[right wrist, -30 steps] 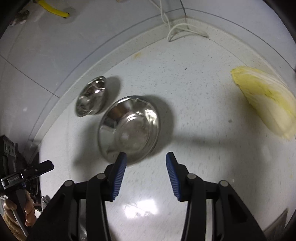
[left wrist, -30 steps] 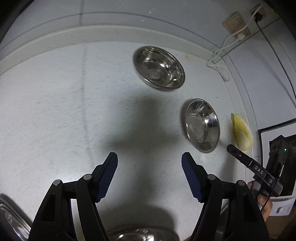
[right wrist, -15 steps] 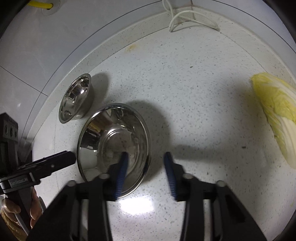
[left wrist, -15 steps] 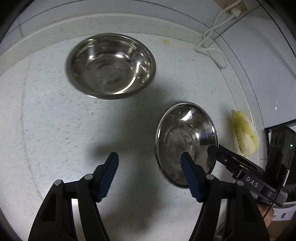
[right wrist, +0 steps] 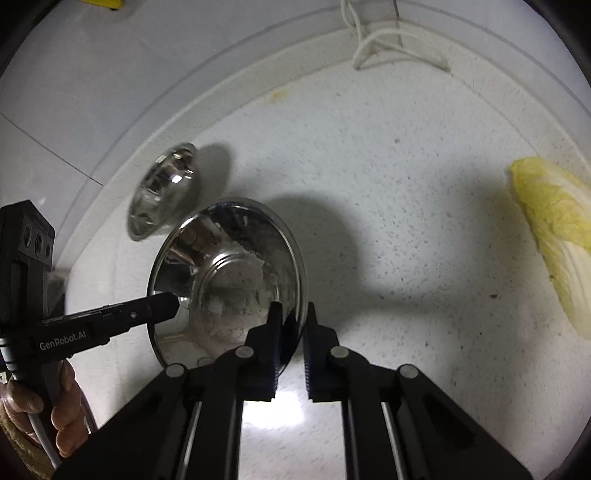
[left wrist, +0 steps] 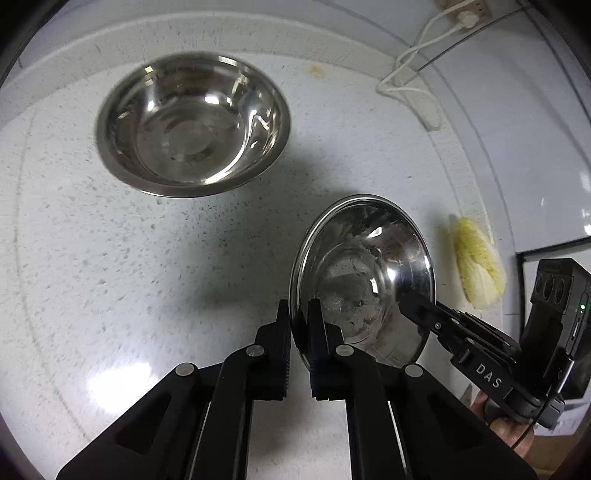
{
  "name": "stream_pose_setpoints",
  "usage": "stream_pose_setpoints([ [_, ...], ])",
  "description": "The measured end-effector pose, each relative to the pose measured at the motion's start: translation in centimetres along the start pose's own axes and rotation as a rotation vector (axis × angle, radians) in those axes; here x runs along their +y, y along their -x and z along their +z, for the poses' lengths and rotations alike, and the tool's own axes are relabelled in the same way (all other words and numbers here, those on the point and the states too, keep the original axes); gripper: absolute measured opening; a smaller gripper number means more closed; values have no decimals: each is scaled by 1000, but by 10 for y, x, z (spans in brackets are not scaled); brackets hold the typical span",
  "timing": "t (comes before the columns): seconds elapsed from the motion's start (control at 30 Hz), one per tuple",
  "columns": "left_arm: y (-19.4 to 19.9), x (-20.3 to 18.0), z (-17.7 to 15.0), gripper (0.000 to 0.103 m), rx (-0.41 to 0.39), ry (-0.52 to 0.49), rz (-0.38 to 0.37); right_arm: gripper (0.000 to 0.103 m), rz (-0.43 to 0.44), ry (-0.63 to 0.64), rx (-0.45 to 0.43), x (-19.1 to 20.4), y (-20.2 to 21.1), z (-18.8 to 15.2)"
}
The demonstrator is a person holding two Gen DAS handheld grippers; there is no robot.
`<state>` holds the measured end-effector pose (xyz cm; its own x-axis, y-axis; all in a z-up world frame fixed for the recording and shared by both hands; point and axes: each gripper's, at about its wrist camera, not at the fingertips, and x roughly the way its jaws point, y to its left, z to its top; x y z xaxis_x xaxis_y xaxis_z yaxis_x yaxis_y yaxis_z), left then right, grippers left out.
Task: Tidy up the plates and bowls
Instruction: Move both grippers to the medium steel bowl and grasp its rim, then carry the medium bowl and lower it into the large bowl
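The bowls are the story here, two steel ones on a pale speckled counter [left wrist: 110, 277]. The deeper bowl [left wrist: 192, 123] sits toward the counter's back edge, close under the raised lip along the wall, well apart from both grippers. Nearer the front edge is the shallower bowl [left wrist: 364, 275], its inside dulled with greyish residue, and both tools are on it at once. The left gripper [left wrist: 299, 321] has its fingers drawn almost together, pinching the bowl's near-left rim, one pad outside and one inside the wall. Across the bowl, the right gripper [right wrist: 291, 317] does the same on the opposite rim, fingers nearly shut with the thin steel edge clamped between the blue pads [right wrist: 308, 354]. In the right wrist view the left tool's black finger reaches over the rim from the left, a hand [right wrist: 55, 402] wrapped round its handle. Off toward the counter's right end lies a pale yellow cabbage [right wrist: 557, 236], clear of everything. Smallest of all, a white cable [left wrist: 410, 70] loops down at the back corner from a wall socket [left wrist: 467, 11].
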<state>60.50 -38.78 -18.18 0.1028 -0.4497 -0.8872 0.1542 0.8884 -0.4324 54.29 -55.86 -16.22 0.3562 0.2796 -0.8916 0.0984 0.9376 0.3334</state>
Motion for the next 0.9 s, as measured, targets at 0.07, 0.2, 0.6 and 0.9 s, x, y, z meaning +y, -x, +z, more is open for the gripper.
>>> stream_pose_setpoints([
  [0.07, 19, -2, -7, 6, -18, -8, -4, 9, 9, 10, -21, 11, 16, -4],
  [0.2, 68, -1, -26, 6, -64, -15, -12, 9, 32, 36, -63, 40, 49, -16],
  [0.6, 199, 38, -121, 7, -186, 46, -38, 9, 105, 219, -149, 152, 143, -89],
  [0.9, 207, 70, -219, 6, -134, 85, -75, 9, 143, 256, -55, 167, 140, -177],
])
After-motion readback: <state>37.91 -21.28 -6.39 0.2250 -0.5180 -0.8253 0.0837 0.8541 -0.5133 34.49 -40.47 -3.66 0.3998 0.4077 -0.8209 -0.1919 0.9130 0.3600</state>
